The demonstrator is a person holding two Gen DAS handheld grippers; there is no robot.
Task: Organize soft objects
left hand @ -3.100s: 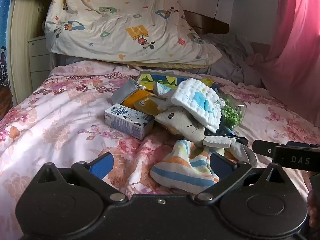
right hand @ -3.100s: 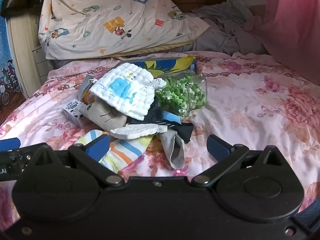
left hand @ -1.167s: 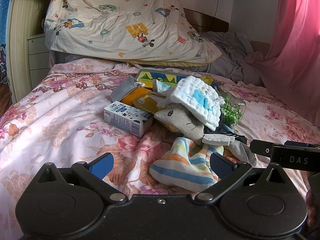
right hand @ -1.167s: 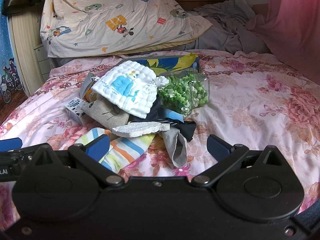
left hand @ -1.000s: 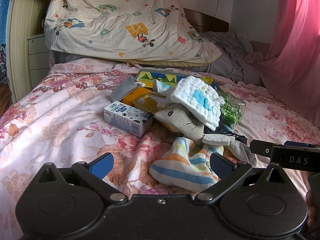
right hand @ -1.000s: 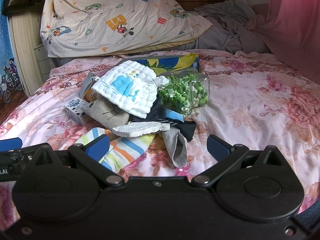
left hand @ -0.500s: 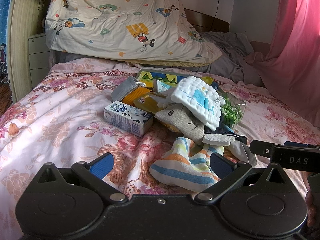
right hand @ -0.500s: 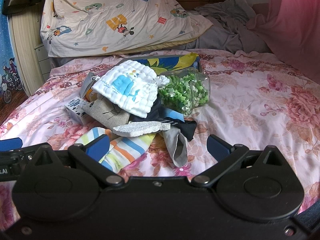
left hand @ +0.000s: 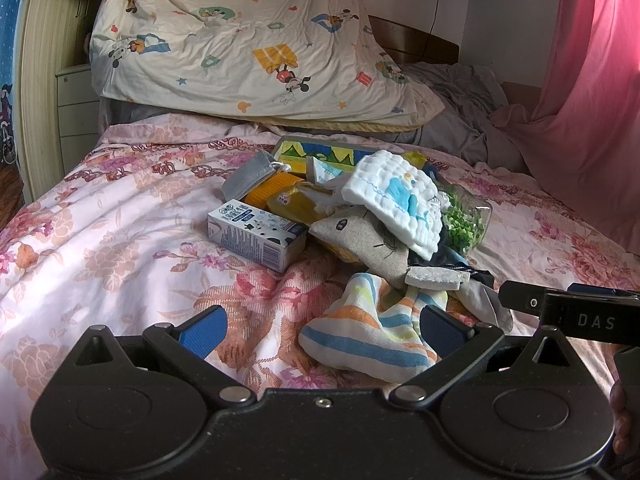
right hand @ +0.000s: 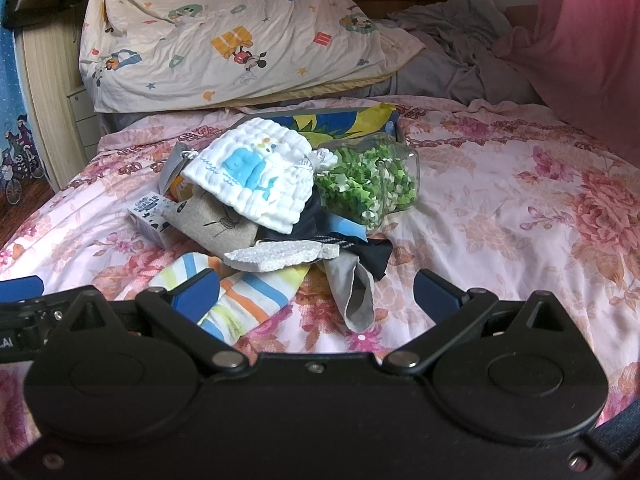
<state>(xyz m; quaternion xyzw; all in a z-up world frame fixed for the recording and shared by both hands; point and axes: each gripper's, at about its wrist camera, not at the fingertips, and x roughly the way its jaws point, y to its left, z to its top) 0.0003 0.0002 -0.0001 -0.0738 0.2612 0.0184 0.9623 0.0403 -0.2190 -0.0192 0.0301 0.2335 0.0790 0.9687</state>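
A heap of mixed items lies mid-bed. On top is a white quilted cloth with a blue whale (left hand: 394,202) (right hand: 252,176). Below it sits a beige cat-face pouch (left hand: 362,240) (right hand: 218,226), and nearest to me a striped cloth (left hand: 372,330) (right hand: 248,296). A grey sock (right hand: 356,292) and dark fabric (right hand: 368,258) trail to the right. My left gripper (left hand: 320,326) is open just short of the striped cloth. My right gripper (right hand: 316,292) is open too, with the striped cloth and sock lying between its blue fingers (right hand: 196,290), untouched.
Hard items are mixed into the heap: a milk carton (left hand: 256,236), a foam slab (right hand: 280,258), a jar of green bits (right hand: 372,186), a yellow packet (left hand: 296,204) and a colourful box (left hand: 316,154). A cartoon-print quilt (left hand: 240,40) is piled behind; a pink curtain (left hand: 592,100) hangs right.
Both grippers have drifted very slightly; the heap is undisturbed and both stay open.
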